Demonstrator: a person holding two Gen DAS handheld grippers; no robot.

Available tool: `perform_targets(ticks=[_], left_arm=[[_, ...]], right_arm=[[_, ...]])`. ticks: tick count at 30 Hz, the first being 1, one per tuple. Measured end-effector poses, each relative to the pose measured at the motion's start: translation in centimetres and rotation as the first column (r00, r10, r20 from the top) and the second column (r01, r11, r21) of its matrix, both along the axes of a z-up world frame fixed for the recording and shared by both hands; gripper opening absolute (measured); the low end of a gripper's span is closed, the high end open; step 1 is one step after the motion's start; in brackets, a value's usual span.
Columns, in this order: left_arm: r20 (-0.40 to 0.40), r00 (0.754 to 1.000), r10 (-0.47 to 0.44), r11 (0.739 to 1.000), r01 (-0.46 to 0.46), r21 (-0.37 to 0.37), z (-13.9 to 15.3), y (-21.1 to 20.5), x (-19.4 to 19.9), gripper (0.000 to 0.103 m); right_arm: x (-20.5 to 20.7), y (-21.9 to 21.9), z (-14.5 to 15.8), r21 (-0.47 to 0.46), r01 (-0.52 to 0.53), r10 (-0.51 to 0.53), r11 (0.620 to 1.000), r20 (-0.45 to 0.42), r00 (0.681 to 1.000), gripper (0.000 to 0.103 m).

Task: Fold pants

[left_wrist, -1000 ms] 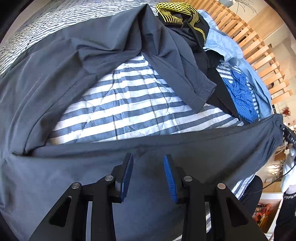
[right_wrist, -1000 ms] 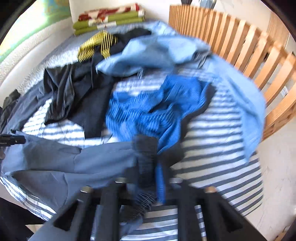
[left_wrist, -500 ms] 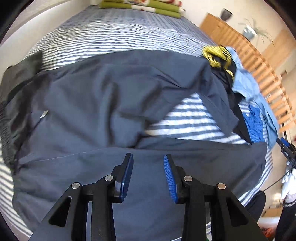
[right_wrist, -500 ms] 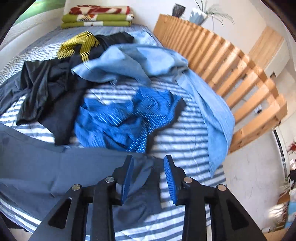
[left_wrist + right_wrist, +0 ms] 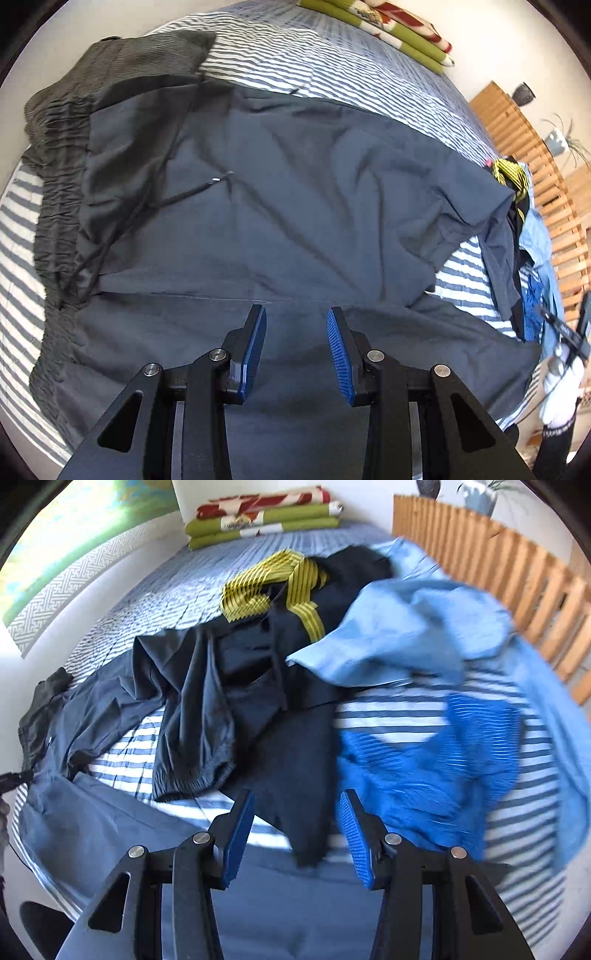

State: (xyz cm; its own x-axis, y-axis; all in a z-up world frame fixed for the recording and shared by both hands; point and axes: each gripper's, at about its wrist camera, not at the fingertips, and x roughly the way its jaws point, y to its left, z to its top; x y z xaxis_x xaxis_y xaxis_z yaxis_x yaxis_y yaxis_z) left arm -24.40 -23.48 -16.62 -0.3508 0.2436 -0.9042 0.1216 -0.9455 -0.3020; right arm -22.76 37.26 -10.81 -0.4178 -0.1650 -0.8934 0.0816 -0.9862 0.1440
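The dark grey pants (image 5: 280,206) lie spread across the striped bedspread (image 5: 332,66), waistband at the left of the left wrist view, legs running right toward the clothes pile.

Left gripper (image 5: 296,350): jaws parted, nothing between them, hovering over the near leg. Right gripper (image 5: 295,834): jaws opening, nothing pinched; the near leg's hem lies just below it.

Risks:
- The far leg bunches near the pile. A pinch there could also catch the black garment (image 5: 251,686) and drag it into the fold.
- The drawstring (image 5: 173,199) lies loose across the seat and may be trapped inside the fold.
- The thin fabric wrinkles readily, and a 1-layer pinch would skew the fold.

The right wrist view is blurred at the right, so the blue striped shirt (image 5: 436,771) appears, but is not confirmed, to sit clear of the hem.

Room: wooden slatted rail (image 5: 498,565), folded blankets (image 5: 262,517) at the bed's far end.
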Motion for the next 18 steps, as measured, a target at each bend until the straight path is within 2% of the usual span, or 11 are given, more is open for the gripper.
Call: perform_targets(ticks=[4,7,9,10,11,12,14,16,18], left_arm=[[-0.019,0.997,-0.077,0.997,0.077,0.004,0.4,2.5,-0.3,0.037],[-0.025,0.995,-0.097,0.995,0.098,0.031,0.5,4.0,-0.8,0.037],[-0.023,0.994,-0.106,0.994,0.107,0.032,0.4,5.1,-1.1,0.037],[-0.019,0.993,-0.114,0.993,0.114,0.028,0.3,5.5,-1.2,0.037],[-0.017,0.992,-0.122,0.992,0.122,0.022,0.3,5.9,-1.3,0.037],[-0.017,0.991,-0.130,0.991,0.130,0.017,0.4,6.3,-1.4,0.037],[-0.023,0.989,-0.146,0.989,0.147,0.020,0.7,7.1,-1.6,0.037],[-0.034,0.984,-0.174,0.984,0.175,0.030,1.0,8.1,-1.9,0.037],[-0.043,0.977,-0.207,0.978,0.208,0.030,1.3,9.5,-2.4,0.037]], right_arm=[[-3.2,-3.0,-3.7,-0.099,-0.002,0.011,0.995,0.087,0.996,0.044],[-4.8,-4.6,-5.5,-0.043,0.006,0.000,0.999,0.120,0.993,0.044],[-5.4,-5.1,-6.4,-0.063,0.015,-0.005,0.998,0.148,0.989,0.044],[-5.5,-5.2,-6.6,-0.084,0.022,-0.008,0.996,0.158,0.987,0.036],[-5.6,-5.2,-6.6,-0.110,0.026,-0.008,0.994,0.160,0.987,0.014],[-5.5,-5.1,-6.4,-0.119,0.029,-0.009,0.992,0.160,0.987,0.009],[-5.1,-4.6,-4.6,-0.074,0.032,-0.024,0.997,0.102,0.994,0.009],[-4.5,-3.6,-1.9,-0.014,0.029,-0.029,0.999,0.035,0.999,0.008],[-4.0,-1.3,1.1,-0.004,0.052,-0.052,0.999,-0.025,0.998,0.008]])
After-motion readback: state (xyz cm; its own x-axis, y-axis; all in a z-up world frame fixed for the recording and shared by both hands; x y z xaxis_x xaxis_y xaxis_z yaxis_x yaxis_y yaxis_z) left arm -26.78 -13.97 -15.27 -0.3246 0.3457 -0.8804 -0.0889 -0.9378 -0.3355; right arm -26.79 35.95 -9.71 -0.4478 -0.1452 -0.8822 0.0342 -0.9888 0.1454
